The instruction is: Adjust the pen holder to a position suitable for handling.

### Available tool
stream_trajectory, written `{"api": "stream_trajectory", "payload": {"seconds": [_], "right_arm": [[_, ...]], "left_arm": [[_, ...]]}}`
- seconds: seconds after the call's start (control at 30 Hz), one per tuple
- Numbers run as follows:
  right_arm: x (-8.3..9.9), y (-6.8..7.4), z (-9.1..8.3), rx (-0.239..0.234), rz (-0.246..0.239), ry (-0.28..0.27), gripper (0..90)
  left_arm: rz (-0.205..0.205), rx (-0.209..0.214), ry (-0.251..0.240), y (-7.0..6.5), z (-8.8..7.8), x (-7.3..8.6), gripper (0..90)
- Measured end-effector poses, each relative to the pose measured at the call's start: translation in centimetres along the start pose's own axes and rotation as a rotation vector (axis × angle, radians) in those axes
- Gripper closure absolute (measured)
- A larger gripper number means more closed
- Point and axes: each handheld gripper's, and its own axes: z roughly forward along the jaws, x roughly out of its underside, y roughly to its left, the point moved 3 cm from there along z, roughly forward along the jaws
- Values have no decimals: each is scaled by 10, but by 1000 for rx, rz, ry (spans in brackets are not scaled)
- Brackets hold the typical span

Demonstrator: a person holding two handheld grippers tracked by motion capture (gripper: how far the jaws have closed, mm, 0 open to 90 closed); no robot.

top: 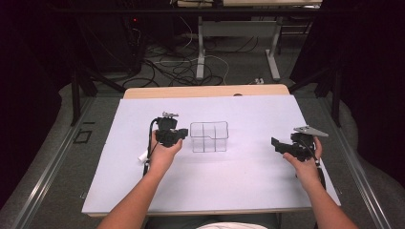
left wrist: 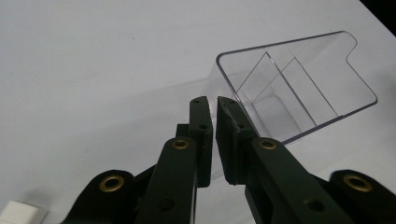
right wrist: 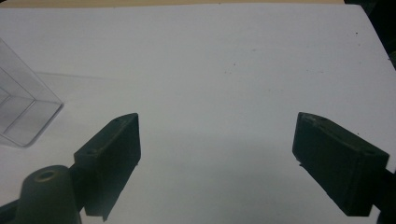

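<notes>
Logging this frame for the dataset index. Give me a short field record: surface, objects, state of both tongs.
surface: white table top
object: clear plastic organizer, inner dividers, nothing visible inside
small item: white block near the left wrist
left tongs: jaws nearly closed on the near wall of the organizer
right tongs: jaws wide open, nothing between them, well right of the organizer
</notes>
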Motion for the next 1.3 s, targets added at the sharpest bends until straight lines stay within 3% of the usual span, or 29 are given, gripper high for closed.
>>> {"api": "stream_trajectory", "payload": {"seconds": [0.47,0.93,1.1,1.2,1.3], "right_arm": [[0,0,0,0,0,-4,148],[0,0,-1,-1,2,-4,148],[0,1,-1,-1,3,-3,148],[1,0,0,-2,5,-1,148],[1,1,0,-2,8,6,148]], "left_arm": [[-33,23,-34,27,-32,-6,691],[-52,1,-69,64,-54,0,514],[-24,-7,-66,78,-59,5,441],[13,-54,-74,89,-64,11,398],[26,-65,-68,94,-64,14,361]]}}
